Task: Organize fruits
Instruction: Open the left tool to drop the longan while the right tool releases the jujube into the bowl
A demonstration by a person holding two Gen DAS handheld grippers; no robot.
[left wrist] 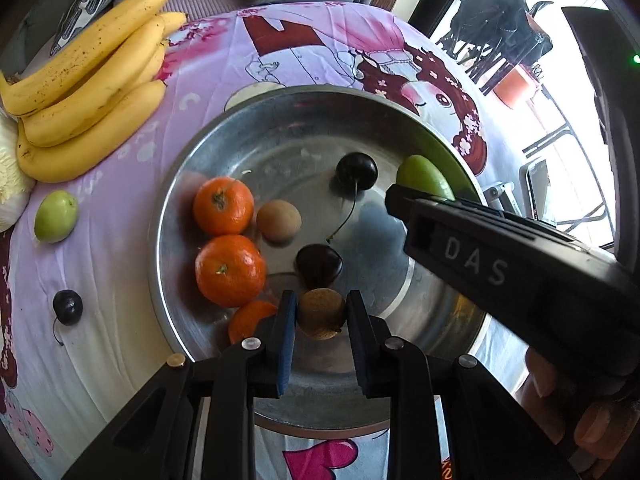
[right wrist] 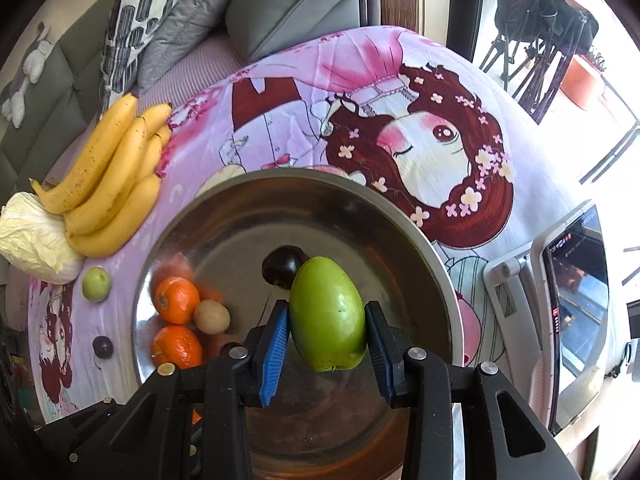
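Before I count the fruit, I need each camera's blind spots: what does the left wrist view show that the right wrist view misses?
Only the left wrist view: the left gripper holding a brown kiwi, and a second dark cherry.
Only the right wrist view: the cushions and the screen.
Both: metal bowl, bananas, oranges, and the green fruit in the right gripper.

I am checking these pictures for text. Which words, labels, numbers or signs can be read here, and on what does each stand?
"DAS": raised letters on the side of the right gripper, seen in the left wrist view.
Screen on a stand at the table's right edge: small marks show, too small and blurred to read.
Tablecloth: cartoon drawings only, no readable words.
Nothing else bears text.
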